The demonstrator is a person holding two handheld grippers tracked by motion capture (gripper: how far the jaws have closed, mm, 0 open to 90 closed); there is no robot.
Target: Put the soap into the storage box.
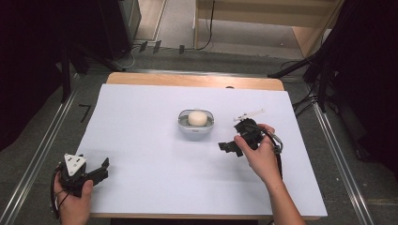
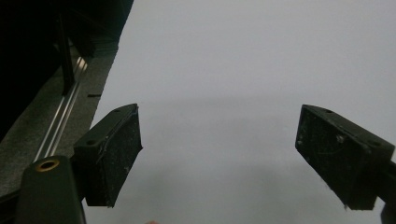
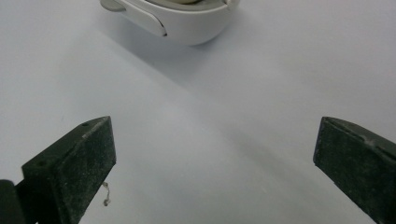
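The white bowl [image 1: 196, 125] holding a pale round lump sits mid-tabletop [image 1: 141, 140], just left of the right gripper [image 1: 230, 146], whose fingers [image 3: 74, 163] stand wide apart and empty. The left gripper [image 1: 101, 169] rests at the near left corner, well apart from the bowl, fingers [image 2: 112, 149] also spread.

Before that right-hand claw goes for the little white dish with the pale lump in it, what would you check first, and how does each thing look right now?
1. Right gripper jaws open: ok, wide apart with nothing between them.
2. Right gripper aimed at the dish: ok, the dish lies ahead of the jaws, apart from them.
3. Path to the dish: ok, bare white sheet in between.
4. Dish upright: ok, it sits flat with the pale lump inside.
5. Left gripper out of the way: ok, open, near the table's front left corner.
6. How soft the lump is: cannot tell.
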